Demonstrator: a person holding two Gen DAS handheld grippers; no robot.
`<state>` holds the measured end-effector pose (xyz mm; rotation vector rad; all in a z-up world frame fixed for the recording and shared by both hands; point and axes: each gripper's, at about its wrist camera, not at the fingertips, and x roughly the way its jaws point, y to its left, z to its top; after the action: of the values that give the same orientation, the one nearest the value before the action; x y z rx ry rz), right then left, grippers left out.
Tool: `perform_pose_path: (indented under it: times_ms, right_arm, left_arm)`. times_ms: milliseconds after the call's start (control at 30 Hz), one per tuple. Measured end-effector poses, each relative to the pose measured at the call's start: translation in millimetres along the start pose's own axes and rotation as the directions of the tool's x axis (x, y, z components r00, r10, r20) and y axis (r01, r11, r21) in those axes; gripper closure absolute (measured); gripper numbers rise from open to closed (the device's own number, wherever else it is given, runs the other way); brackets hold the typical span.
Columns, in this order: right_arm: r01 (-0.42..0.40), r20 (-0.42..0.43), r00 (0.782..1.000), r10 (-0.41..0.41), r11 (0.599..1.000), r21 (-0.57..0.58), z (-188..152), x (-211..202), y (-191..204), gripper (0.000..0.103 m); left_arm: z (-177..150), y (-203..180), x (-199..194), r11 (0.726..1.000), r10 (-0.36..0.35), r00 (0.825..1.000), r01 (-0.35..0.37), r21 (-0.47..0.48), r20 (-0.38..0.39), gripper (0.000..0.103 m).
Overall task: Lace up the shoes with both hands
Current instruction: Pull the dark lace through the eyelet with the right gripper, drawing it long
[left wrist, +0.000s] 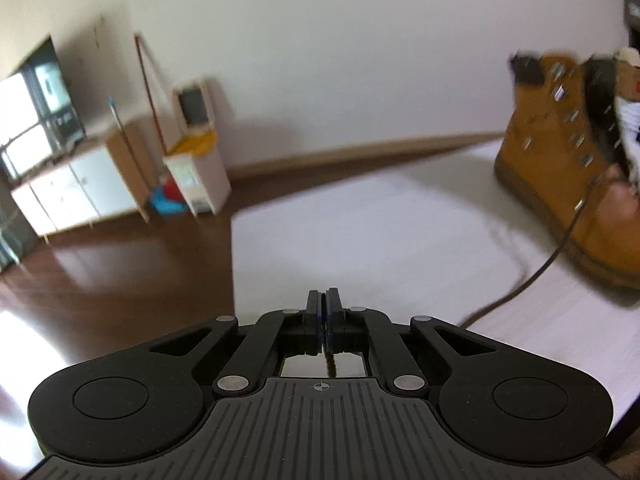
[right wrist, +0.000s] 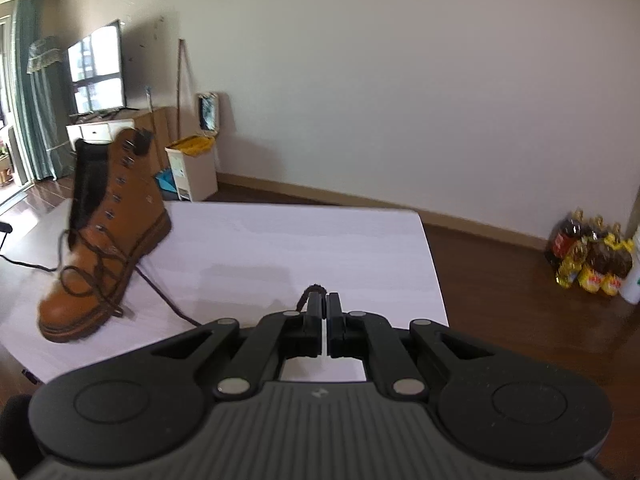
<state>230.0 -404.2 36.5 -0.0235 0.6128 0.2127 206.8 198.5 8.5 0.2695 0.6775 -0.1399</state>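
A: How many shoes do you count?

B: One boot (right wrist: 106,236), tan, with a dark tongue. In the right wrist view it stands tilted at the left of the frame, on the white table (right wrist: 300,248). In the left wrist view the same boot is at the right edge, blurred.

A: And the laces?

B: One dark brown lace (right wrist: 96,272), as far as I can tell. It crosses several times over the lower part of the boot; the upper hooks are bare. Two ends leave the boot.

A: Where do the ends go?

B: One end runs across the table to the right gripper (right wrist: 324,300). Its jaws are pressed together and the frayed tip sticks out above them. The other end goes to the left gripper (left wrist: 324,298), at the bottom middle of its frame. These jaws are also pressed together, and a bit of lace (left wrist: 536,276) shows behind them.
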Motion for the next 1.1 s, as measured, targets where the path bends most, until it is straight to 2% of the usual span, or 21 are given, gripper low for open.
perform_pose_path:
  times_ms: [100,233,300,367,467,567,733,767,867,900,967,1000,1100]
  right_arm:
    - [-0.026,0.075,0.997,0.027,1.000,-0.017,13.0,-23.1,11.8,0.100]
    - [-0.053,0.176,0.983,0.058,0.998,-0.036,27.5,-65.1,20.9,0.101]
    - [-0.052,0.244,0.968,0.059,0.998,-0.037,36.4,-88.7,23.8,0.101]
    - [-0.033,0.319,0.947,0.039,0.999,-0.023,43.7,-116.7,21.4,0.101]
    - [-0.016,0.372,0.928,0.018,1.000,-0.008,47.2,-140.5,13.3,0.101]
    - [0.039,0.418,0.907,-0.050,0.999,0.035,45.2,-163.0,-5.7,0.101]
    - [0.104,0.442,0.885,-0.148,0.987,0.124,32.4,-176.7,-32.9,0.101]
    - [0.120,0.444,0.879,-0.172,0.983,0.142,28.7,-179.0,-38.6,0.101]
    - [0.172,0.448,0.857,-0.254,0.961,0.215,17.0,-188.2,-57.5,0.101]
    - [0.188,0.453,0.845,-0.283,0.951,0.244,13.8,-192.2,-64.6,0.101]
    - [0.235,0.467,0.804,-0.369,0.918,0.320,7.0,-204.1,-82.6,0.101]
    - [0.243,0.470,0.794,-0.385,0.911,0.334,5.1,-206.0,-85.9,0.101]
    - [0.284,0.480,0.746,-0.462,0.872,0.398,0.2,-223.3,-103.0,0.101]
  left_arm:
    - [21.5,-11.2,-43.4,1.000,-0.003,0.992,0.001,0.016,0.123,0.101]
    - [46.9,-30.1,-87.1,0.998,-0.002,0.968,-0.012,0.056,0.250,0.101]
    - [60.4,-42.3,-114.5,0.997,0.006,0.945,-0.032,0.073,0.327,0.101]
    - [68.2,-46.4,-130.1,0.996,0.022,0.928,-0.052,0.069,0.372,0.101]
    - [75.5,-43.5,-153.5,0.991,0.095,0.899,-0.125,0.044,0.427,0.101]
    - [71.4,-25.8,-171.4,0.979,0.191,0.878,-0.205,-0.017,0.440,0.101]
    - [50.0,16.3,-211.3,0.921,0.387,0.821,-0.365,-0.136,0.421,0.101]
    - [42.8,26.2,-223.7,0.894,0.446,0.795,-0.417,-0.164,0.410,0.101]
    - [31.4,40.5,-248.7,0.847,0.530,0.747,-0.485,-0.217,0.401,0.101]
    - [28.5,43.8,-255.9,0.834,0.551,0.733,-0.502,-0.230,0.399,0.101]
    - [22.8,50.4,-272.2,0.806,0.591,0.703,-0.530,-0.262,0.395,0.101]
    - [21.7,51.8,-277.9,0.796,0.604,0.693,-0.542,-0.268,0.393,0.101]
    - [21.6,52.9,-287.6,0.775,0.631,0.671,-0.567,-0.278,0.391,0.101]
